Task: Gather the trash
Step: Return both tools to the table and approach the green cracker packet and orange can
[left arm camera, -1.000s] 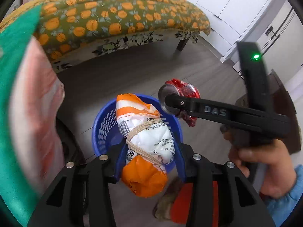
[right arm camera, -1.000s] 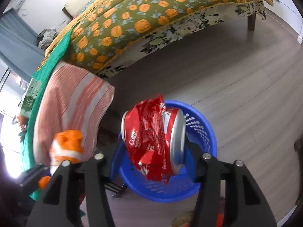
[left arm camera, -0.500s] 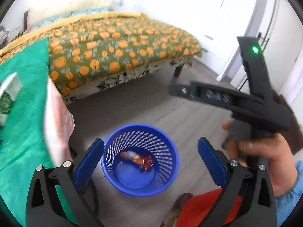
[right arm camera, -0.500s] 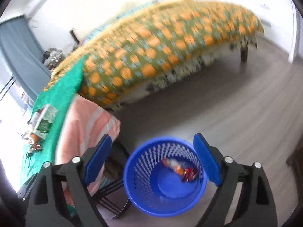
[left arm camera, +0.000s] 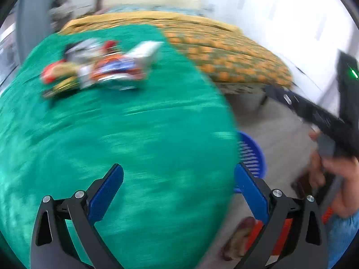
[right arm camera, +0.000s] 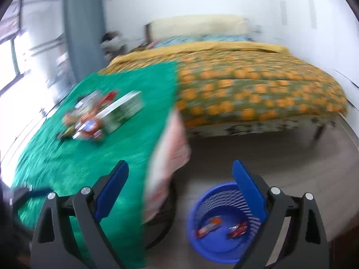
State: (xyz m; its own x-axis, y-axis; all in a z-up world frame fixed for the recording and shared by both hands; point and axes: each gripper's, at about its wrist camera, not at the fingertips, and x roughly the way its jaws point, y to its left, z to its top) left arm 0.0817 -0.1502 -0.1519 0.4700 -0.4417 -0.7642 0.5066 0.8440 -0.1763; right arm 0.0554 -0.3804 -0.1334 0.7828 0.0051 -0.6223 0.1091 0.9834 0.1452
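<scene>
A blue mesh basket (right arm camera: 202, 244) stands on the floor by the table, holding an orange wrapper (right arm camera: 209, 223) and a crushed red can (right arm camera: 237, 226); its rim also shows in the left wrist view (left arm camera: 255, 150). A blurred pile of trash (left arm camera: 96, 69) lies on the green tablecloth (left arm camera: 134, 134), with a white-green box (right arm camera: 124, 109) at its right side. My left gripper (left arm camera: 178, 190) is open and empty above the cloth. My right gripper (right arm camera: 180, 190) is open and empty, above the table edge and the basket. It also shows in the left wrist view (left arm camera: 314, 114).
A bed with an orange-patterned cover (right arm camera: 258, 83) stands behind the table. A striped pink cloth (right arm camera: 168, 157) hangs off the table's edge. Grey wooden floor (right arm camera: 303, 168) lies around the basket. Both views are motion-blurred.
Both grippers opened and dropped the wrapped packet and the red can into the basket. Both have since swung left toward the table, bringing the trash pile into view.
</scene>
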